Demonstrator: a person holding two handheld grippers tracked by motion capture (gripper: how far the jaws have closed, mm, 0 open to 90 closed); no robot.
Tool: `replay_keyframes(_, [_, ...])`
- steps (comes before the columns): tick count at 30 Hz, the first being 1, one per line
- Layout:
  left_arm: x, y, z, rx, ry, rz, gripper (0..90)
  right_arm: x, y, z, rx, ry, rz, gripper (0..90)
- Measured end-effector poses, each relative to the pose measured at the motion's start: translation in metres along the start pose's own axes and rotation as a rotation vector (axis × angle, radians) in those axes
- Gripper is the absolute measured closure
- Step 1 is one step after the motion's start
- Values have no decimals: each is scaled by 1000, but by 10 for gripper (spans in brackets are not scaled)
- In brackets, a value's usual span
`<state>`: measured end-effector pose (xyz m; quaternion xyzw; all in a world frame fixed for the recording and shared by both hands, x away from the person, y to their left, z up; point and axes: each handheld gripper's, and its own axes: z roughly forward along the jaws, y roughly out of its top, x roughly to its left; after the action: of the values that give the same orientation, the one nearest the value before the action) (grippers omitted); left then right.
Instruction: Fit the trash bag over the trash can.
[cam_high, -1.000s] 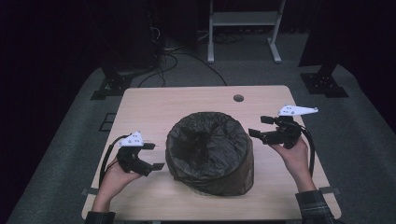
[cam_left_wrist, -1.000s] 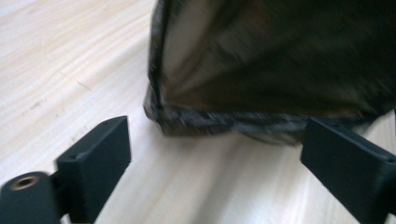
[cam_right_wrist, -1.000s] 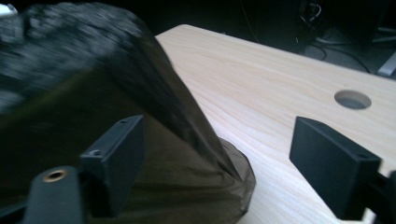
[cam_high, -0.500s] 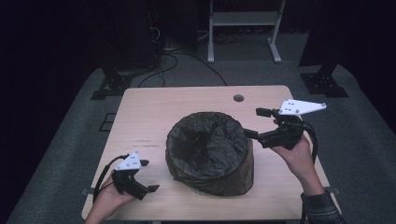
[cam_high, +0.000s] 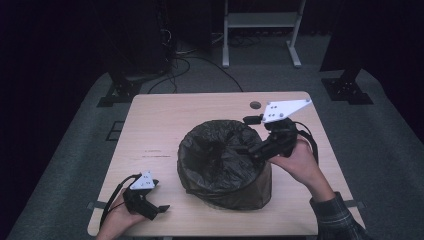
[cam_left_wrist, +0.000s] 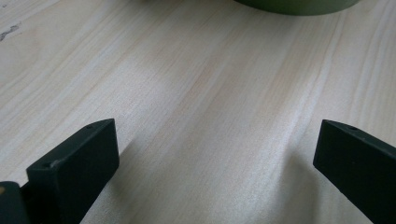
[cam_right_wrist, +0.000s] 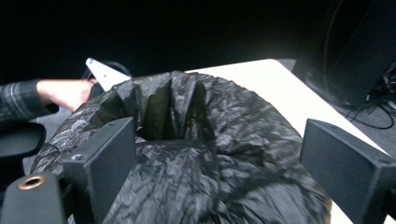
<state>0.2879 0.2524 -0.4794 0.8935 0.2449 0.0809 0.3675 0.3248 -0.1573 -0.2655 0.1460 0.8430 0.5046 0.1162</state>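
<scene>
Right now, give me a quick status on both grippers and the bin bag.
Left gripper open, low over the table, off the bag. Right gripper open above the black bin bag, nothing between its jaws. Bag lines the bin; nothing in the way.

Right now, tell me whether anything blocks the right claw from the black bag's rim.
Nothing visible does. The right claw hangs open over the black bag at its right rim, jaws wide with only bag plastic below them.

Each black tool (cam_high: 253, 134) bears 2 blocky jaws, a white 3-cornered plate, a cable; the sleeve (cam_high: 336, 216) looks plaid.
</scene>
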Motion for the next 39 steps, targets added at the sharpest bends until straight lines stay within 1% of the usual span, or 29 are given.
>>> replay_keyframes(1, [0,0,0,0,0,0,0,0,0,0,0,0,0,94])
replay_keyframes(3, [-1,-2,1,-18,11,10,0,1,1,9,43,9,-14,94])
replay_keyframes(4, [-2,-3,1,-23,18,19,0,1,1,16,72,31,-17,94])
replay_keyframes(5, [-3,-4,1,-24,29,26,0,1,1,16,72,31,-17,94])
replay_keyframes(6, [-4,-4,2,-22,34,30,0,1,-1,24,116,36,-27,94])
replay_keyframes(7, [-4,-4,2,-22,35,30,0,1,-1,24,116,36,-27,94])
replay_keyframes(11, [-4,-4,2,-22,35,30,0,1,-5,37,198,58,-47,94])
replay_keyframes(12, [-4,-4,2,-22,35,30,0,0,-7,43,238,69,-48,94])
replay_keyframes(14, [-4,-4,2,-22,35,30,0,-1,-10,48,270,79,-51,94])
replay_keyframes(15, [-4,-4,2,-22,35,30,0,-1,-10,48,270,79,-51,94])
replay_keyframes(16, [-4,-4,2,-22,35,30,0,-3,-12,52,295,87,-53,94])
replay_keyframes(17, [-4,-4,2,-22,35,30,0,-3,-12,52,295,87,-53,94])
replay_keyframes(19, [-4,-4,2,-22,35,30,0,-3,-13,56,317,86,-57,94])
replay_keyframes(20, [-4,-4,2,-22,35,30,0,-3,-14,60,338,94,-59,94])
replay_keyframes(21, [-4,-4,2,-22,35,30,0,-3,-14,60,338,94,-59,94])
replay_keyframes(23, [-4,-4,2,-22,35,30,0,-2,-14,64,364,101,-67,94])
replay_keyframes(24, [-4,-4,2,-22,35,30,0,1,-15,69,407,106,-74,95])
replay_keyframes(25, [-4,-4,2,-22,35,30,0,1,-15,69,407,106,-74,95])
replay_keyframes(26, [-4,-4,2,-23,35,30,0,1,-16,73,437,112,-81,95])
replay_keyframes(29, [-4,-4,2,-22,34,30,0,4,-17,77,465,114,-88,95])
replay_keyframes(30, [-4,-4,2,-22,34,30,0,4,-17,78,474,113,-97,95])
replay_keyframes(31, [-4,-4,2,-22,34,30,0,4,-17,78,474,113,-97,95])
replay_keyframes(32, [-4,-4,2,-22,34,30,0,6,-18,81,498,111,-107,95])
replay_keyframes(33, [-4,-4,2,-22,34,30,0,6,-18,81,498,111,-107,95])
replay_keyframes(35, [-4,-4,2,-22,34,30,0,8,-19,84,533,108,-113,96])
replay_keyframes(37, [-4,-4,2,-22,34,30,0,8,-19,84,535,107,-116,96])
replay_keyframes(39, [-4,-4,2,-22,34,30,0,9,-19,85,561,119,-117,99])
